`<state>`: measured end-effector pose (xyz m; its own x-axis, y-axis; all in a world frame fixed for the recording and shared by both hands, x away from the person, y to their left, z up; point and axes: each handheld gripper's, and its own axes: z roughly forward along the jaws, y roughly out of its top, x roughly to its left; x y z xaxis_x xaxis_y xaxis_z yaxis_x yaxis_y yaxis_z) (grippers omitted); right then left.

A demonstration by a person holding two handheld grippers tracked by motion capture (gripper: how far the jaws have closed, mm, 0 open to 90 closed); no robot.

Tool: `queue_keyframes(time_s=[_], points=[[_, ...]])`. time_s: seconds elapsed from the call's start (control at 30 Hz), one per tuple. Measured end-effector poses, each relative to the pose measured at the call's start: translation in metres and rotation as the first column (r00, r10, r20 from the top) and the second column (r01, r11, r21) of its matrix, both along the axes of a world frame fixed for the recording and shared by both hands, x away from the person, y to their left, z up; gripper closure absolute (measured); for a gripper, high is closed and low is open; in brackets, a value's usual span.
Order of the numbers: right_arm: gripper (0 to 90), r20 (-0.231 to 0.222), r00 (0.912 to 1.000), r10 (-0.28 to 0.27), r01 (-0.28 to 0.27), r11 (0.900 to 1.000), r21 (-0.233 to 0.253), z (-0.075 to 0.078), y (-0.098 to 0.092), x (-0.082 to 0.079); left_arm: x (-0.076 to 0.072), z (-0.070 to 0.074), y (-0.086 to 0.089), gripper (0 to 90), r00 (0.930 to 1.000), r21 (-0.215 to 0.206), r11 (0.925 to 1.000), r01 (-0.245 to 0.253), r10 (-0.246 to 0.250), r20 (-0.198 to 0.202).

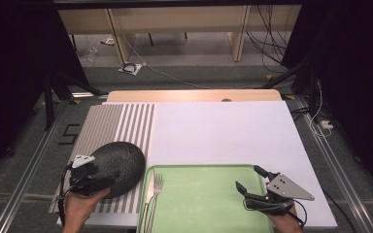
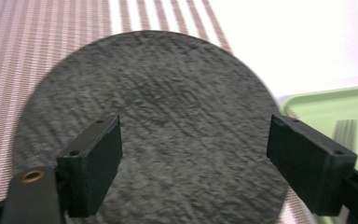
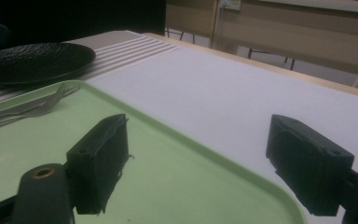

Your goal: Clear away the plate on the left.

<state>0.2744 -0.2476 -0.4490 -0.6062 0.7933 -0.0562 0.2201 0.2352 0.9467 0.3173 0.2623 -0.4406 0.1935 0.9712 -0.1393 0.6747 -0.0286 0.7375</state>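
under open left gripper [image 1: 108, 180], unlabelled dark plate [image 1: 121, 165]

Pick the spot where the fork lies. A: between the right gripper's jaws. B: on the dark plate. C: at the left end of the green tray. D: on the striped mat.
C: the fork lies inside the green tray near its left rim, apart from the dark plate.
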Motion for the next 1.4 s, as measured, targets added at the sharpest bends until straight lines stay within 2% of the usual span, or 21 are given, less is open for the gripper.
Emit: queue_keyframes(time_s=[0.13, 0.4, 0.5, 0.6, 0.67, 0.77, 0.9, 0.97, 1.03, 1.33, 1.37, 1.4], points=[[21.8, 0.002, 1.0000, -0.003, 0.003, 1.000, 0.005, 0.000, 0.000, 0.000, -0.002, -0.001, 0.007, 17.3, 0.9997, -0.009, 0.9997, -0.023, 0.023, -0.001], [21.8, 0.001, 1.0000, -0.003, 0.003, 1.000, -0.001, 0.000, 0.002, 0.000, -0.009, -0.003, 0.021, 16.7, 0.9970, -0.054, 0.9955, -0.077, 0.078, 0.001], [21.7, 0.006, 1.0000, -0.002, 0.002, 1.000, -0.001, 0.000, 0.002, -0.001, -0.011, -0.005, 0.024, 16.7, 0.9945, -0.078, 0.9914, -0.105, 0.104, -0.010], [21.8, 0.006, 1.0000, -0.003, 0.003, 1.000, -0.005, 0.000, 0.002, -0.001, -0.014, -0.006, 0.029, 17.0, 0.9894, -0.110, 0.9833, -0.145, 0.145, -0.014], [21.8, 0.005, 1.0000, -0.004, 0.004, 1.000, -0.003, 0.000, 0.002, -0.001, -0.015, -0.008, 0.033, 17.0, 0.9878, -0.130, 0.9793, -0.156, 0.154, -0.023], [21.7, 0.004, 1.0000, -0.003, 0.003, 1.000, -0.006, 0.000, 0.002, -0.001, -0.018, -0.011, 0.038, 16.9, 0.9831, -0.175, 0.9675, -0.183, 0.179, -0.038], [21.8, 0.004, 1.0000, -0.002, 0.002, 1.000, -0.004, 0.000, 0.002, -0.001, -0.021, -0.015, 0.046, 16.9, 0.9766, -0.195, 0.9568, -0.215, 0.210, -0.048], [21.8, 0.004, 1.0000, -0.003, 0.003, 1.000, -0.005, 0.000, 0.003, -0.001, -0.023, -0.016, 0.048, 16.6, 0.9721, -0.218, 0.9473, -0.235, 0.227, -0.061], [21.8, 0.007, 1.0000, 0.000, 0.000, 1.000, -0.008, 0.000, 0.003, -0.001, -0.026, -0.017, 0.049, 16.1, 0.9678, -0.227, 0.9410, -0.251, 0.243, -0.065], [21.8, 0.007, 1.0000, -0.002, 0.002, 1.000, -0.003, 0.001, 0.003, -0.001, -0.034, -0.025, 0.055, 15.6, 0.9506, -0.321, 0.8949, -0.310, 0.289, -0.113], [21.8, 0.008, 1.0000, -0.002, 0.002, 1.000, -0.007, 0.000, 0.003, -0.001, -0.035, -0.026, 0.057, 15.5, 0.9474, -0.328, 0.8888, -0.320, 0.295, -0.123], [21.8, 0.005, 1.0000, -0.002, 0.002, 1.000, -0.011, 0.000, 0.004, -0.002, -0.035, -0.027, 0.058, 15.5, 0.9455, -0.348, 0.8790, -0.325, 0.298, -0.131]])
